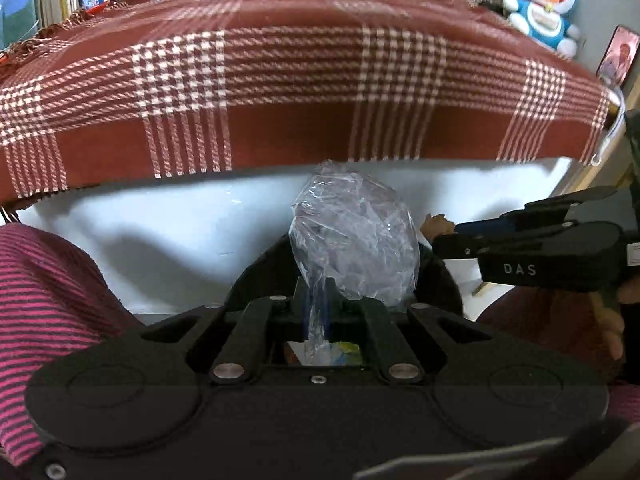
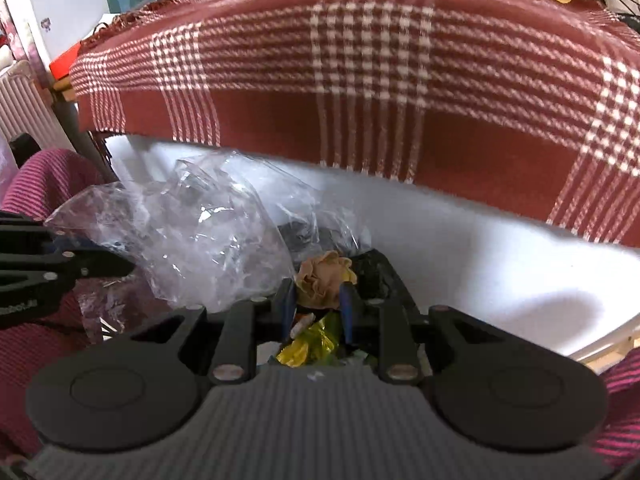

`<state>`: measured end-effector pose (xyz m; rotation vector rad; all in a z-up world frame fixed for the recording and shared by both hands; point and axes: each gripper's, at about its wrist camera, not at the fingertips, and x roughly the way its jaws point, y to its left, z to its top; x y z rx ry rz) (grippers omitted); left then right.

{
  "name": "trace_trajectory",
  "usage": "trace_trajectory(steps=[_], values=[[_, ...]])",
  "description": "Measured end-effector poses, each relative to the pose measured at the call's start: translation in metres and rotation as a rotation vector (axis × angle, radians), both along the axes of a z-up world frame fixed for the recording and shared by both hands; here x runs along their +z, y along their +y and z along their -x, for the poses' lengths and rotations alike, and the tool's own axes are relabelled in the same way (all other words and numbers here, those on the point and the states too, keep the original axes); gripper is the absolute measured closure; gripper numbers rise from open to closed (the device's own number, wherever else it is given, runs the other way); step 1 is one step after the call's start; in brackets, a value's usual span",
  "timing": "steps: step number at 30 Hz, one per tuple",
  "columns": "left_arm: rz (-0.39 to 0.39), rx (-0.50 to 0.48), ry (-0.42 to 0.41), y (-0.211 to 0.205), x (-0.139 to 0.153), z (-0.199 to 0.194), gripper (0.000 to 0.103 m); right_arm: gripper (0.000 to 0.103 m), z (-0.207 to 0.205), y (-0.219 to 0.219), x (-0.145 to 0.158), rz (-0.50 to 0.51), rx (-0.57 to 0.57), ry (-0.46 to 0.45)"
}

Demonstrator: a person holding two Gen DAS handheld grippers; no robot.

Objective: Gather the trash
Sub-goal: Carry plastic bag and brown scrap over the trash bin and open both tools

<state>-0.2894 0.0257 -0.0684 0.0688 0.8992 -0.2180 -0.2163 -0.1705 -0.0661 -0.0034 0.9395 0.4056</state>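
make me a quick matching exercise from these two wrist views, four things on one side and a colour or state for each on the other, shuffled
Things
1. left gripper
2. right gripper
3. blanket
4. plush toy

Colour or state
A. blue and white
B. shut on the clear plastic bag
C. red with white checks
D. shut on a tan crumpled scrap

Pairs: 1-B, 2-D, 3-C, 4-A

The white letters "DAS" stand on the side of the black right gripper (image 1: 440, 236), seen in the left wrist view. On the black left gripper (image 2: 128, 268), at the picture's left edge, pale letters are cut off and cannot be read. The book spines behind are too blurred to read.
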Motion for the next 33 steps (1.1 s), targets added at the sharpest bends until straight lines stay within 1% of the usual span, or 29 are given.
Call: trace_trajectory(steps=[10,16,23,30,31,32,33], values=[[-0.073,-0.001,0.065,-0.012,-0.023,-0.024,0.097,0.072,-0.011,0.002,-0.005,0.011,-0.001,0.018],[-0.064,0.016,0.110,-0.015,-0.035,-0.038,0.095,0.072,-0.018,0.003,-0.012,0.009,-0.006,0.052],[-0.066,0.042,0.143,-0.017,-0.051,-0.055,0.092,0.070,-0.025,0.005,-0.020,0.010,-0.010,0.074],[-0.069,0.052,0.143,-0.018,-0.058,-0.060,0.090,0.068,-0.030,0.005,-0.024,0.008,-0.013,0.082],[-0.068,0.054,0.143,-0.018,-0.058,-0.061,0.089,0.068,-0.030,0.004,-0.024,0.005,-0.014,0.081],[-0.068,0.057,0.143,-0.018,-0.058,-0.061,0.085,0.068,-0.031,0.004,-0.024,0.003,-0.015,0.081],[-0.067,0.059,0.144,-0.017,-0.059,-0.063,0.082,0.063,-0.031,0.003,-0.024,0.001,-0.018,0.080]])
